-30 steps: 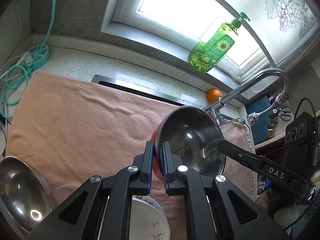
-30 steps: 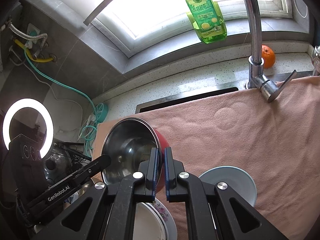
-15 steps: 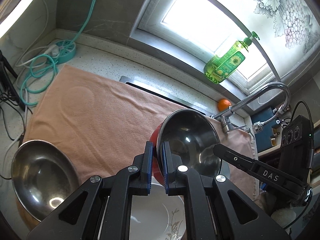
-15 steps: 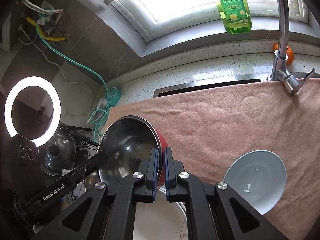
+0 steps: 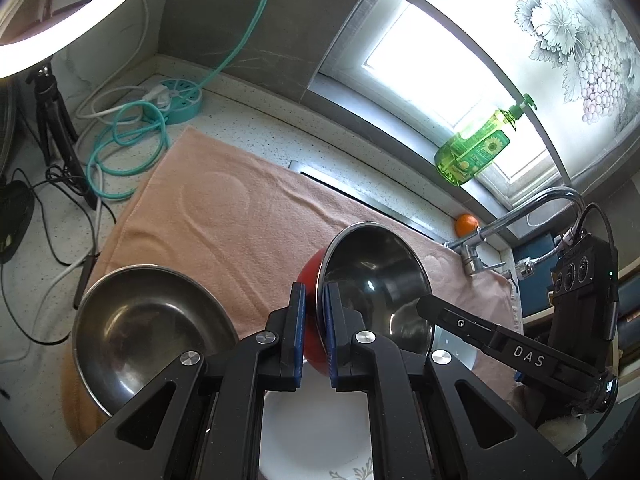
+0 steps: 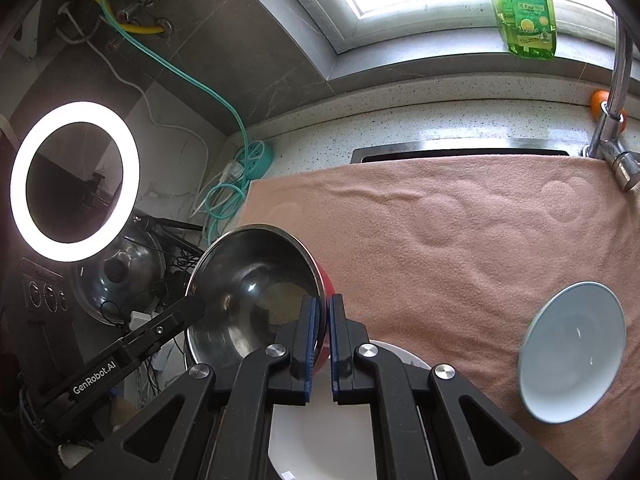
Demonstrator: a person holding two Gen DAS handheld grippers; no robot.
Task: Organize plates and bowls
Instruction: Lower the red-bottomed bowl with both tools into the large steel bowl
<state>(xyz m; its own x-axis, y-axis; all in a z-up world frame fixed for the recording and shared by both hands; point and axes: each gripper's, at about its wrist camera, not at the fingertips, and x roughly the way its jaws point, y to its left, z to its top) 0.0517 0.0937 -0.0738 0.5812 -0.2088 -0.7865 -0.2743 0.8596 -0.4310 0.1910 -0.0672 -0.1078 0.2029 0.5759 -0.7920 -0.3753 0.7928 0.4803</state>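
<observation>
both grippers pinch the rim of one red bowl (image 5: 372, 280) with a steel inside: the left gripper (image 5: 314, 332) is clamped on one side of it and the right gripper (image 6: 324, 344) on the opposite side. the bowl is held tilted in the air above a white plate (image 5: 316, 432) and the pink towel (image 5: 224, 216). a big steel bowl (image 5: 140, 332) sits at the towel's left edge, and a pale blue bowl (image 6: 572, 352) lies on the towel to the right.

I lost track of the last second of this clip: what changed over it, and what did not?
Both grippers carried the red bowl leftward over the towel: the large steel bowl and blue bowl came into fuller view. The left gripper and right gripper stayed shut on its rim.
</observation>
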